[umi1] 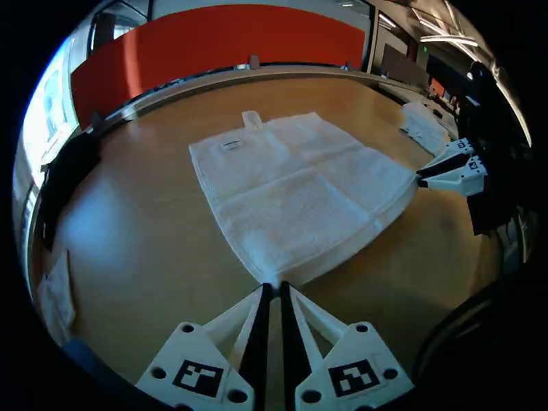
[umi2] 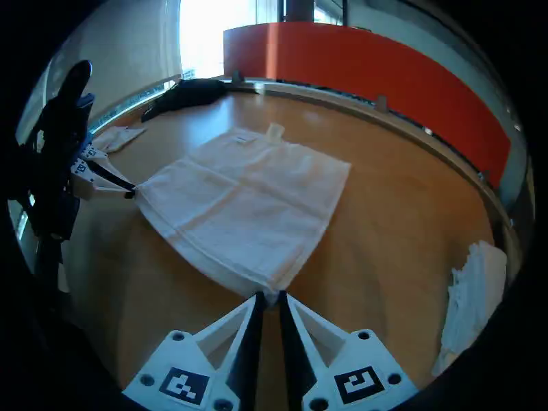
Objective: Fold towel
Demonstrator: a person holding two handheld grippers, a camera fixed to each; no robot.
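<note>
Since the white terry towel [umi1: 294, 185] is lying flat on the wooden tabletop [umi1: 137, 226] and looking soft, light and limp, the left tongs [umi1: 274, 291] and the right tongs [umi2: 269, 298] are each clamping onto a neighbouring corner, likely its surest hold.

No legible text, number or brand on any surface. The towel [umi1: 301, 192] carries a small sewn tag [umi1: 231, 144] near its far edge, print too small to read (equally unreadable in the right gripper view). The left gripper [umi1: 275, 288] and right gripper [umi2: 267, 296] carry black-and-white square markers [umi1: 197, 378] on their fingers: patterns, no letters.
</note>
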